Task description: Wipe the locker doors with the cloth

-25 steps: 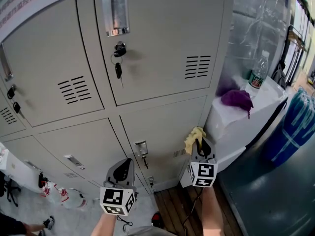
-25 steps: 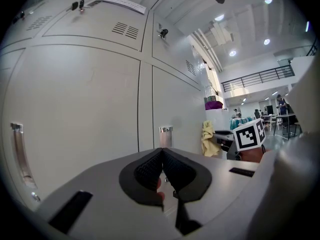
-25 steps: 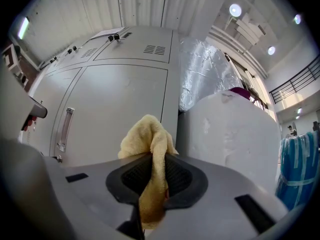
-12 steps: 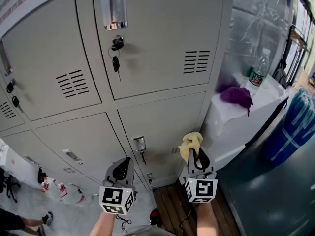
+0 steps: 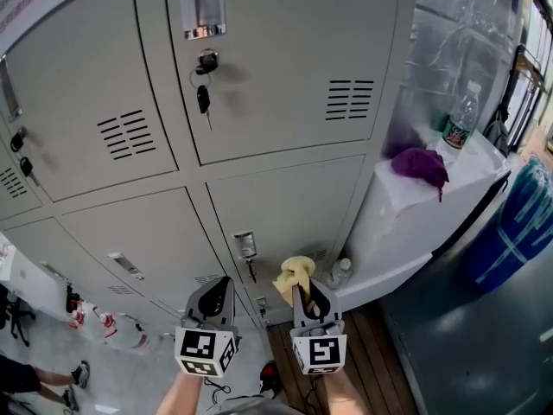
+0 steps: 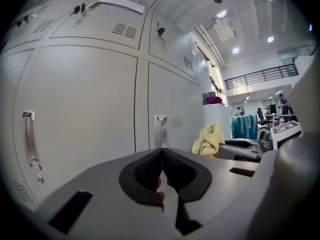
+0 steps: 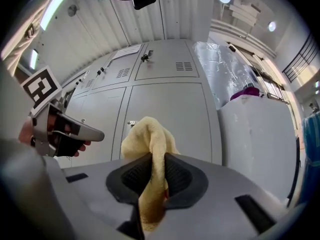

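Grey locker doors [image 5: 285, 67] fill the wall ahead, with keys hanging in the upper locks. My right gripper [image 5: 301, 293] is shut on a yellow cloth [image 5: 294, 275], which bunches up above its jaws in front of the lower right locker door [image 5: 289, 210], near that door's handle [image 5: 246, 245]. In the right gripper view the cloth [image 7: 150, 139] stands pinched between the pads. My left gripper [image 5: 216, 296] is beside it to the left, shut with nothing in it, pointing at the lower doors [image 6: 85, 109]. The left gripper view also catches the yellow cloth [image 6: 209, 139].
A white cabinet [image 5: 432, 206] stands right of the lockers, carrying a purple cloth [image 5: 421, 163] and a plastic bottle [image 5: 460, 119]. Another small bottle [image 5: 340, 271] sits low by its side. A blue bin [image 5: 518, 223] is at the far right. Spray bottles [image 5: 104, 327] stand on the floor at lower left.
My right gripper has moved left and down with the yellow cloth, from beside the white cabinet to the front of the lower right locker door. The left gripper stayed almost still.
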Tool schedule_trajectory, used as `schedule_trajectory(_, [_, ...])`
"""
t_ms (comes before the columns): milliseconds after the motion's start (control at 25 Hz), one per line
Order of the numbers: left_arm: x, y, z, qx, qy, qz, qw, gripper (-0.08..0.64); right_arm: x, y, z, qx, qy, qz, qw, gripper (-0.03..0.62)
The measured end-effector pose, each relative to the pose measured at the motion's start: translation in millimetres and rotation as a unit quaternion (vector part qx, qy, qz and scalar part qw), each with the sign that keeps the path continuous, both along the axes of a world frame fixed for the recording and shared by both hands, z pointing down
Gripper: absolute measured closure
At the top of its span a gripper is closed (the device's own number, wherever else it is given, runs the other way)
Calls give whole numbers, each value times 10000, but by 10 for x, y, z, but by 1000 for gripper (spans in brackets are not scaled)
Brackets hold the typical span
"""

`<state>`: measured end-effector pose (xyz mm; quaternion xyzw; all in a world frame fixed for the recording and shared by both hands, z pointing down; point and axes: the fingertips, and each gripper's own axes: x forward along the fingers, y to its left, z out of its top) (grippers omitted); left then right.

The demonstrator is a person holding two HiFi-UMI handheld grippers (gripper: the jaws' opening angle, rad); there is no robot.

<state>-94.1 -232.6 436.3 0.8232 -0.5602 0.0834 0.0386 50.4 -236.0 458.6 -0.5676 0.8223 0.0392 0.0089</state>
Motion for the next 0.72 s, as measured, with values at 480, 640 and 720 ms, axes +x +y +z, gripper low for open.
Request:
schedule_trajectory(480, [-188,-13,127,-124,-41,-203,9997,537,-532,-272,535,-505,144,-464,9975,518])
schedule_trajectory(640, [-253,-52,154,-153,-48,-244,9996,537,-651,-389,647,-606,220,-583,9962,518])
schedule_trajectory(720, [-280,-76,163,-160,-49,-256,9995,537,-704,-424,675,-621,246,-631,9958,518])
